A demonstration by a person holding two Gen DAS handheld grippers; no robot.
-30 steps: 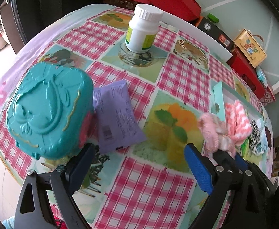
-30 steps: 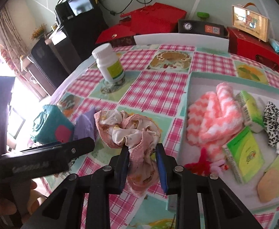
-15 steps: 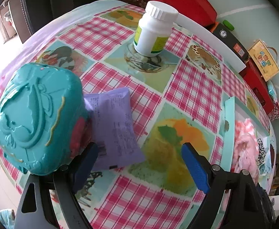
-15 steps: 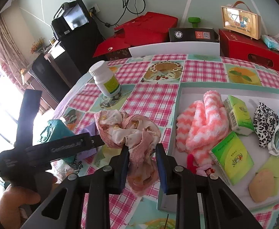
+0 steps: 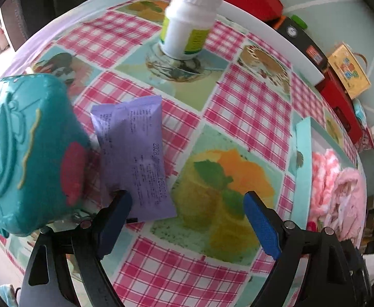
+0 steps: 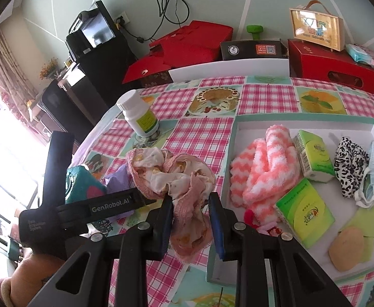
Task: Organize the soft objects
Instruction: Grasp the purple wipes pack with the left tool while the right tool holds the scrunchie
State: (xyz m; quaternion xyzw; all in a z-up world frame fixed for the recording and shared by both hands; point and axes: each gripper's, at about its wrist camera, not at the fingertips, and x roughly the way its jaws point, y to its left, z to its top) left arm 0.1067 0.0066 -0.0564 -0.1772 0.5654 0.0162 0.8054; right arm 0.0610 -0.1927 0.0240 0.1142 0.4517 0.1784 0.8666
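- Gripping a crumpled pink cloth, the right gripper has its fingers clenched on the fabric, which bunches above them and hangs below, lifted off the checked desk just beside the tray's near-left edge.
- Spread wide with nothing between its fingers, the left gripper hovers over a purple sachet lying flat on the desk; one fingertip sits over the sachet's near corner.
- A teal case lies against the sachet's left side.
- A white pill bottle stands upright farther back.
- The shallow tray already holds a pink-and-white fuzzy sock, two green tissue packs, a spotted cloth and a blue mask.
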